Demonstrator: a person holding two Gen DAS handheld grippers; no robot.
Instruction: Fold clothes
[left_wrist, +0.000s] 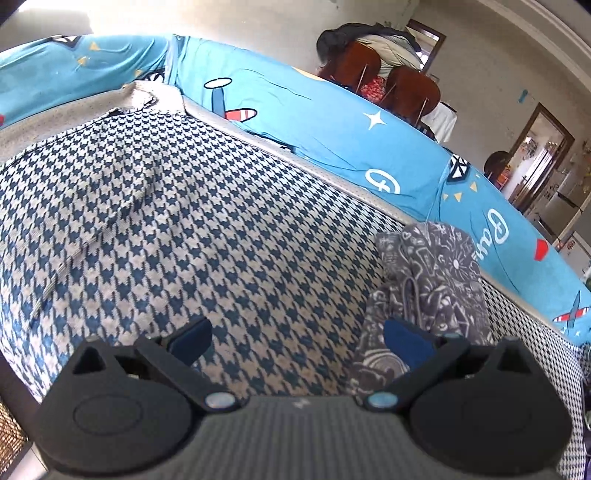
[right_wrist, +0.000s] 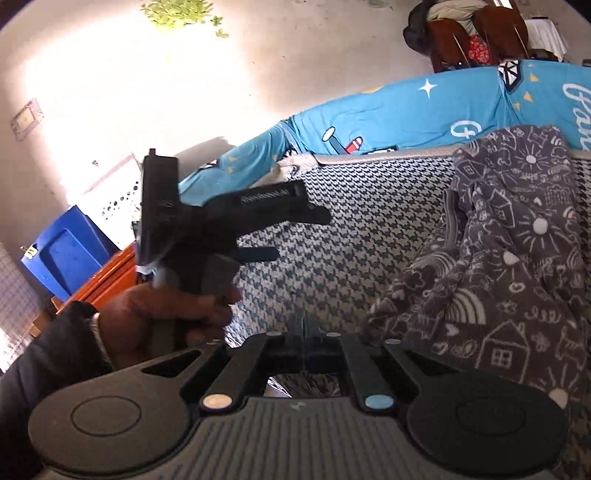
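The soft dark grey cloth with white drawings of houses, suns and rainbows (right_wrist: 517, 258) lies in a crumpled heap on the blue and white checked blanket (right_wrist: 369, 229), near the blanket's far edge. Its folds hide what kind of clothing it is, and its right side is cut off by the edge of the right wrist view.

The right gripper (right_wrist: 304, 341) has its two fingers pressed tight together. It sits just beside the lower left of the heap. I think nothing is pinched between them, but the tips are dark and hard to make out.

The left gripper (left_wrist: 297, 334) has its blue-tipped fingers spread wide apart, with only the blanket showing between them. Its right finger (left_wrist: 402, 334) is in front of the cloth's edge; I cannot tell if it touches. A hand (right_wrist: 162, 314) in a dark sleeve holds that gripper's handle.

Behind the blanket is a bright blue sheet with stars and planes (left_wrist: 332, 110). Far back, brown wooden chairs (left_wrist: 402, 85) hold a pile of things, too small to tell.
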